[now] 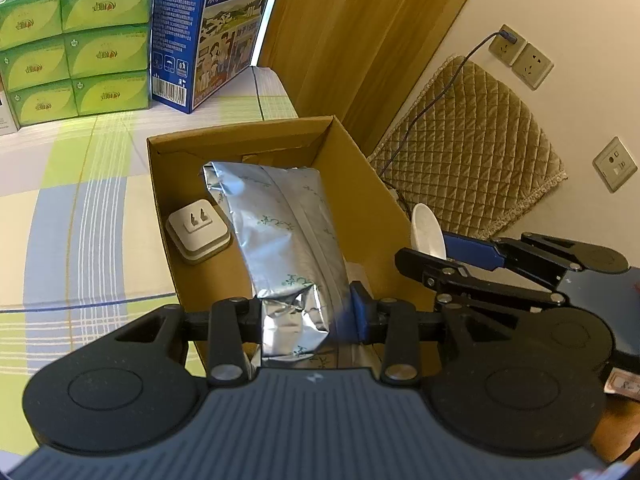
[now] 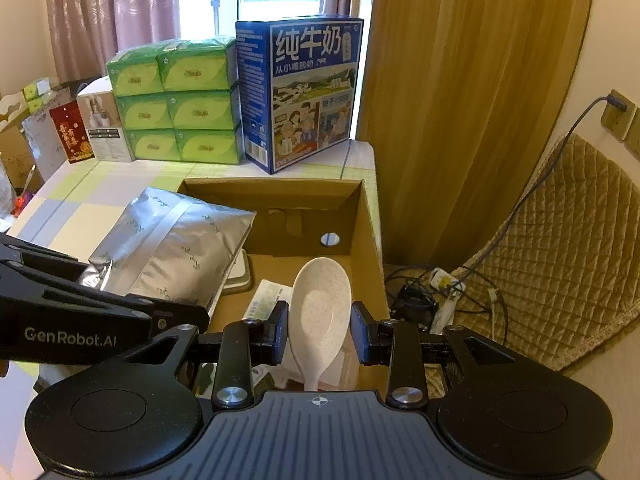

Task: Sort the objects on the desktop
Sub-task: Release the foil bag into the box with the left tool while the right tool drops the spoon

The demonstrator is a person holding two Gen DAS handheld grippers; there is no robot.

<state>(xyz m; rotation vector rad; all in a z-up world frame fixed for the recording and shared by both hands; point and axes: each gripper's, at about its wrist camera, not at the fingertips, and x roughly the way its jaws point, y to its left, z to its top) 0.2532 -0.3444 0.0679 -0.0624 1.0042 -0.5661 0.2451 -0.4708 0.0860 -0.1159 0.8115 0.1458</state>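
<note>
My left gripper [image 1: 304, 316] is shut on the near end of a silver foil bag [image 1: 280, 224]. The bag slants up and away over an open cardboard box [image 1: 240, 136], with its far end inside the box. A white wall-socket plate [image 1: 199, 232] lies on the box floor left of the bag. My right gripper [image 2: 320, 332] is shut on a white speckled spoon [image 2: 320, 300], bowl forward, over the right side of the box [image 2: 366, 220]. From the right wrist view, the left gripper [image 2: 192, 316] and the foil bag [image 2: 172, 248] appear at the left.
Green tissue packs [image 2: 176, 104] and a blue milk carton [image 2: 304, 92] stand behind the box on the checked tablecloth [image 1: 80, 208]. A quilted cushion [image 2: 560, 248], cables and a power strip [image 2: 444, 280] lie right of the table below wall sockets [image 1: 520, 56]. A paper packet [image 2: 266, 300] rests in the box.
</note>
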